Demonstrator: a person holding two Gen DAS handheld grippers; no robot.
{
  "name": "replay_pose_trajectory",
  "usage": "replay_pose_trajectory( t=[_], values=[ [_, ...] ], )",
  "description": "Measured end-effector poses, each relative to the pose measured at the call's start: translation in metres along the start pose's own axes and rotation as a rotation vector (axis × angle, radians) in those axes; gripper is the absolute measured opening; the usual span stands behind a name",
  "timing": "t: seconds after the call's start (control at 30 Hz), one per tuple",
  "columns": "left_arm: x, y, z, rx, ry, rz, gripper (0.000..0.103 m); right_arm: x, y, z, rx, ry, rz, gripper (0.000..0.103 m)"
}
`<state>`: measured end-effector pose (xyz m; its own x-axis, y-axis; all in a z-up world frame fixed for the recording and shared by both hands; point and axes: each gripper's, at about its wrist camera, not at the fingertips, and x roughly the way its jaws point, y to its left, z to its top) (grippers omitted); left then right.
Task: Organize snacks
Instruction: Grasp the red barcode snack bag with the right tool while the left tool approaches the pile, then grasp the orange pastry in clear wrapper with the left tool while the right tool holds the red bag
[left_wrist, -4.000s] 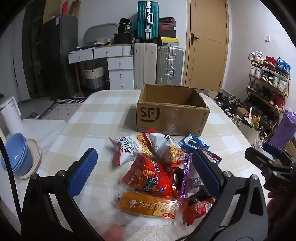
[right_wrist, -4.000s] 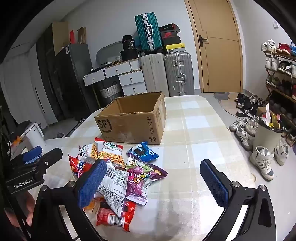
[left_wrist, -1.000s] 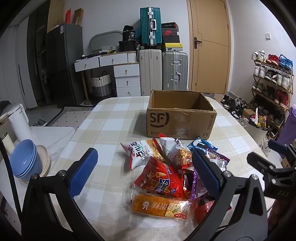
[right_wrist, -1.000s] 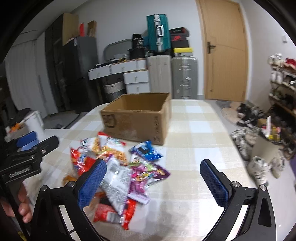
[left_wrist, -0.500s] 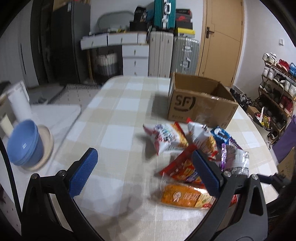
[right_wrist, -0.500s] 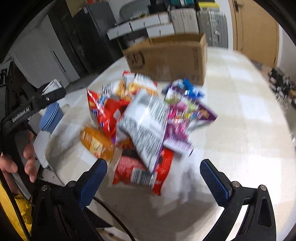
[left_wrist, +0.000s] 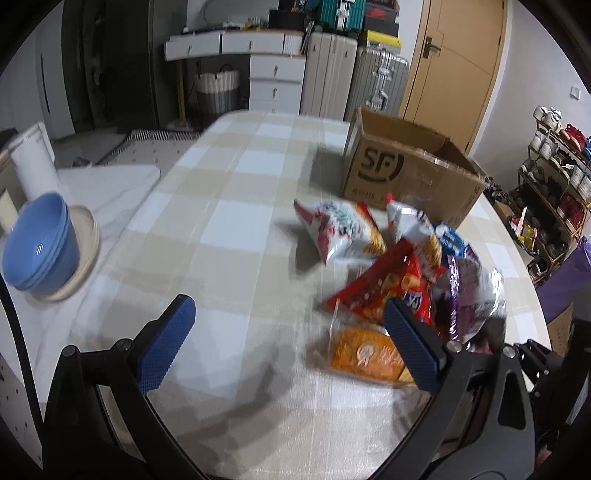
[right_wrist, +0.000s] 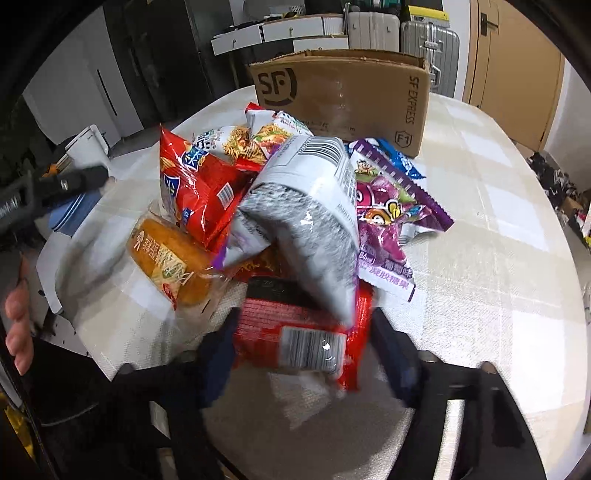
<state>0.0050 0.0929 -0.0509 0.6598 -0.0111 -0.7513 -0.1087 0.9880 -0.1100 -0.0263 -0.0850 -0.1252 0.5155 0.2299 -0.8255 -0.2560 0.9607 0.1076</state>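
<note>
closing right gripper (right_wrist: 303, 354) tilts down around red packet (right_wrist: 295, 332).

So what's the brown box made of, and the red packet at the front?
The brown box looks like matte corrugated cardboard: dull brown walls, printed logo, shiny tape patches. The red packet seems thin glossy plastic film; it crinkles and glints beside its barcode.

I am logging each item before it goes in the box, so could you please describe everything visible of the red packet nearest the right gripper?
The red packet is glossy plastic film with a white barcode panel facing up. It lies flat on the checked tablecloth at the near edge of the pile, its far end under a silver-grey bag. It sits between the closing jaws of the right gripper.
</note>
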Motion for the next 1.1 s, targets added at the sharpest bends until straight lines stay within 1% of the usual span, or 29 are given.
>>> replay_pose_trajectory(
  t=[0.1,0.23,0.33,0.4,0.53,0.67,0.77,0.87,0.93,1.0,1.03,1.1],
  values=[
    [0.008,0.000,-0.008,-0.010,0.037,-0.021,0.101,-0.003,-0.005,0.000,0.015,-0.003,0.026,0.057],
    [0.011,-0.007,-0.019,0.005,0.058,-0.038,0.101,-0.006,-0.007,0.002,0.014,-0.011,0.040,0.055],
    [0.016,-0.017,-0.025,0.005,0.078,-0.079,0.101,-0.012,-0.008,0.001,0.015,-0.021,0.050,0.054],
    [0.022,-0.024,-0.028,0.003,0.099,-0.076,0.101,-0.015,-0.008,0.002,0.020,-0.026,0.055,0.054],
    [0.044,-0.036,-0.033,-0.043,0.169,-0.064,0.101,-0.019,-0.008,0.002,0.026,-0.033,0.065,0.054],
    [0.060,-0.040,-0.035,-0.136,0.218,-0.127,0.101,-0.022,-0.009,0.001,0.027,-0.035,0.071,0.054],
    [0.063,-0.047,-0.036,-0.142,0.218,-0.129,0.102,-0.023,-0.012,-0.001,0.041,-0.029,0.080,0.054],
    [0.067,-0.050,-0.036,-0.132,0.206,-0.115,0.101,-0.024,-0.015,-0.001,0.053,-0.031,0.084,0.054],
    [0.066,-0.050,-0.036,-0.135,0.200,-0.112,0.098,-0.027,-0.015,-0.001,0.058,-0.037,0.092,0.054],
    [0.063,-0.049,-0.035,-0.140,0.193,-0.129,0.083,-0.029,-0.015,0.000,0.056,-0.047,0.096,0.054],
    [0.062,-0.048,-0.035,-0.147,0.190,-0.132,0.081,-0.031,-0.015,0.000,0.054,-0.049,0.097,0.054],
    [0.059,-0.044,-0.035,-0.165,0.189,-0.149,0.074,-0.031,-0.015,-0.001,0.052,-0.050,0.098,0.054]
  ],
)
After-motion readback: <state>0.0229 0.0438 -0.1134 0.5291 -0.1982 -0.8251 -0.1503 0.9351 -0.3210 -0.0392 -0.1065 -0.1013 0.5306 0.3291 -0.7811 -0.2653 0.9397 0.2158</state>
